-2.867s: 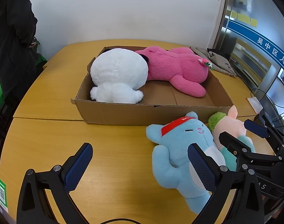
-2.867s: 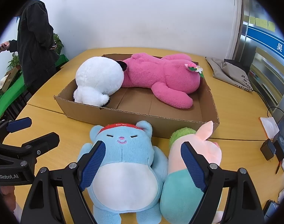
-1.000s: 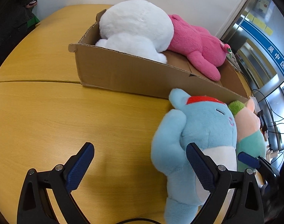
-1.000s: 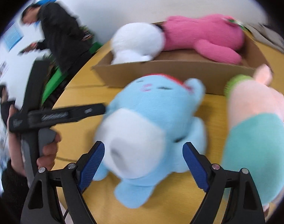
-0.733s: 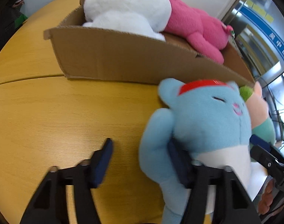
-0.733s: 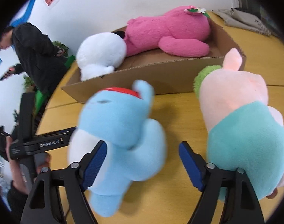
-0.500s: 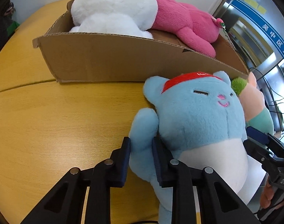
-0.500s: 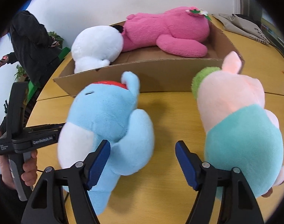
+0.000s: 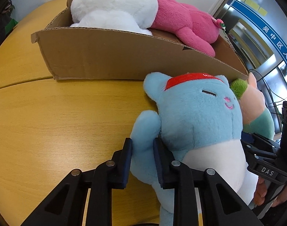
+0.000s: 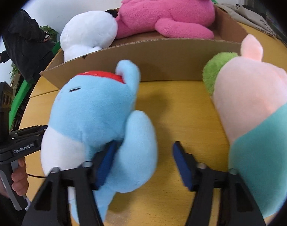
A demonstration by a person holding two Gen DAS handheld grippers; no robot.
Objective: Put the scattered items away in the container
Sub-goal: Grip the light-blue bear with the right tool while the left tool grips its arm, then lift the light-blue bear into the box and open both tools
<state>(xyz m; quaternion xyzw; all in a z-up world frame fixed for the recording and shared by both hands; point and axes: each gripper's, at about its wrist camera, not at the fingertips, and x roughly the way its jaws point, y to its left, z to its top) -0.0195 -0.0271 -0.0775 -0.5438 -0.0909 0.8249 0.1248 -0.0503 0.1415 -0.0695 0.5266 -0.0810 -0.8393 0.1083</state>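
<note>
My left fingers (image 9: 142, 149) are squeezing one arm of the blue bear (image 9: 196, 116). My right fingers (image 10: 143, 157) are spread around its other arm, with a gap on one side. The bear is soft and blue, with a white tummy, a red headband and a tiny pink smile. It is sitting on the yellow surface (image 9: 58, 116), right by the cardboard box (image 9: 115, 56). A moment ago my left fingers were wide apart and the bear was lying flatter.
</note>
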